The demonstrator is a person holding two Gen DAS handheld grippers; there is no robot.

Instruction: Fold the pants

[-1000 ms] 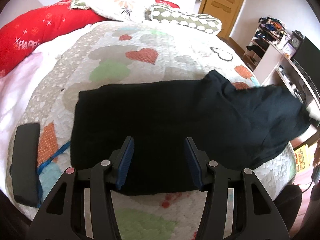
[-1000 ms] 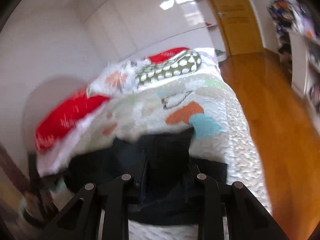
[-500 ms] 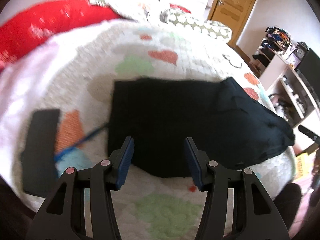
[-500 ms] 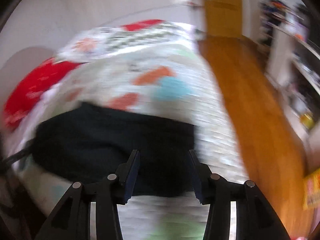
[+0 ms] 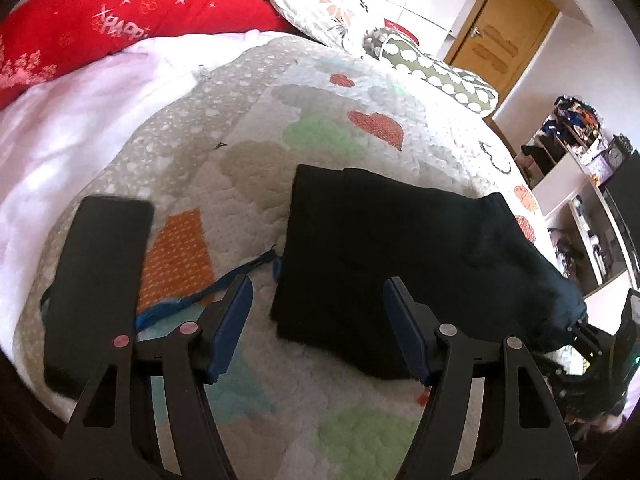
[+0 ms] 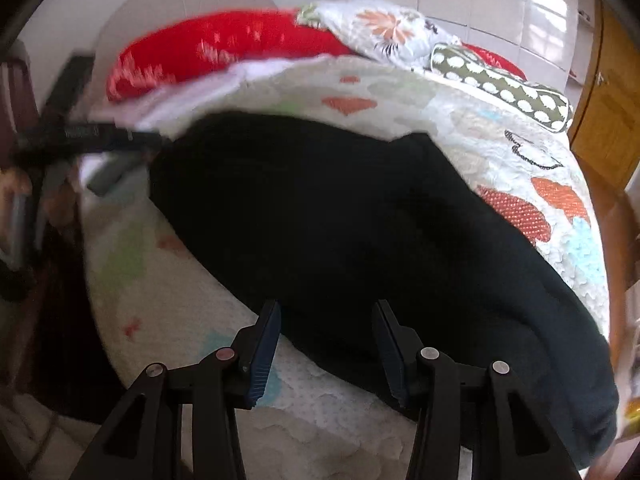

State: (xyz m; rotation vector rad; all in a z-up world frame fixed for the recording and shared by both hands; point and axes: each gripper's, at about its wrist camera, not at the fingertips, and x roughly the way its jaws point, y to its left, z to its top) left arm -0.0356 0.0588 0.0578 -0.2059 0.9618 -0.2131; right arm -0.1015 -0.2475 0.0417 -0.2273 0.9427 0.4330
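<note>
From the left wrist, the left tongs [image 5: 316, 328] are seen spread wide and empty above the quilted bed [image 5: 248, 120]. The black pants [image 5: 400, 256] are laid folded at 1 o'clock, a dark flat case [image 5: 96, 288] at 9 o'clock.

From the right wrist, the right tongs [image 6: 326, 350] are held wide apart, gripping nothing, over the pants' [image 6: 360, 232] near edge.
</note>
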